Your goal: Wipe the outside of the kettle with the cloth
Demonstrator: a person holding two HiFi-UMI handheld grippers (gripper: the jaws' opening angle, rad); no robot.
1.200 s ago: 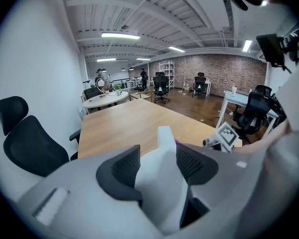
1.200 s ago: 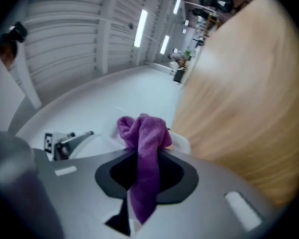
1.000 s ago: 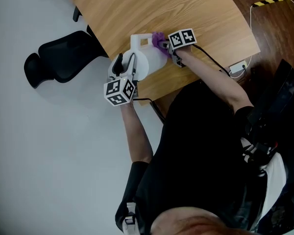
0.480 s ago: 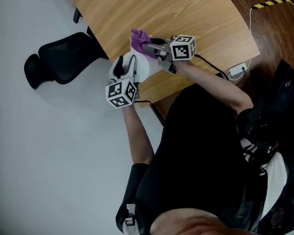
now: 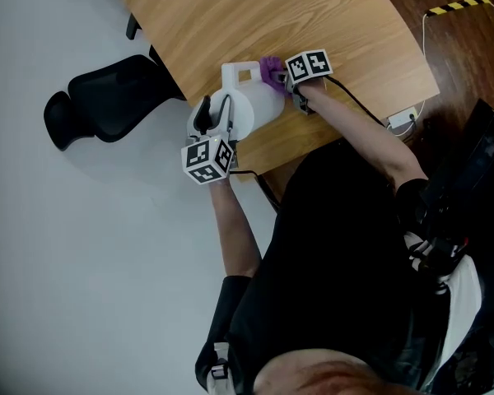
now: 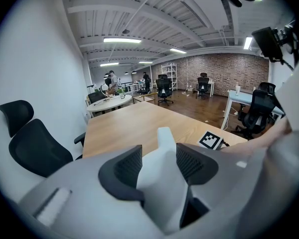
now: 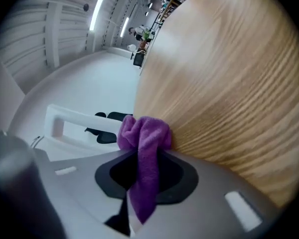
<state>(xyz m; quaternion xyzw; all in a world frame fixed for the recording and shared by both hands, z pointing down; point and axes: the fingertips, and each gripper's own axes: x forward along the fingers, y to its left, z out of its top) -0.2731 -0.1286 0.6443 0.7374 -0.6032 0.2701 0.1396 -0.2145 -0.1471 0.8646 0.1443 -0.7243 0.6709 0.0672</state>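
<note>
A white kettle point(image 5: 245, 107) lies on its side on the wooden table point(image 5: 313, 15), near the front edge, with its loop handle point(image 5: 242, 74) towards the far side. My left gripper point(image 5: 215, 113) is shut on a white part of the kettle point(image 6: 162, 168), with a ribbed pad pressed on each side. My right gripper point(image 5: 283, 81) is shut on a bunched purple cloth point(image 5: 270, 69), which rests against the kettle just right of the handle. In the right gripper view the cloth point(image 7: 143, 148) hangs out between the jaws, and the kettle's handle point(image 7: 65, 119) shows at the left.
A black office chair point(image 5: 107, 97) stands on the pale floor to the left of the table. At the table's right edge lie a white power block and a cable point(image 5: 399, 118). More desks and chairs point(image 6: 164, 88) fill the room beyond.
Half a second ago my right gripper had swept the cloth left over the kettle's top; now it is back at the right of the handle. The left gripper has held still.
</note>
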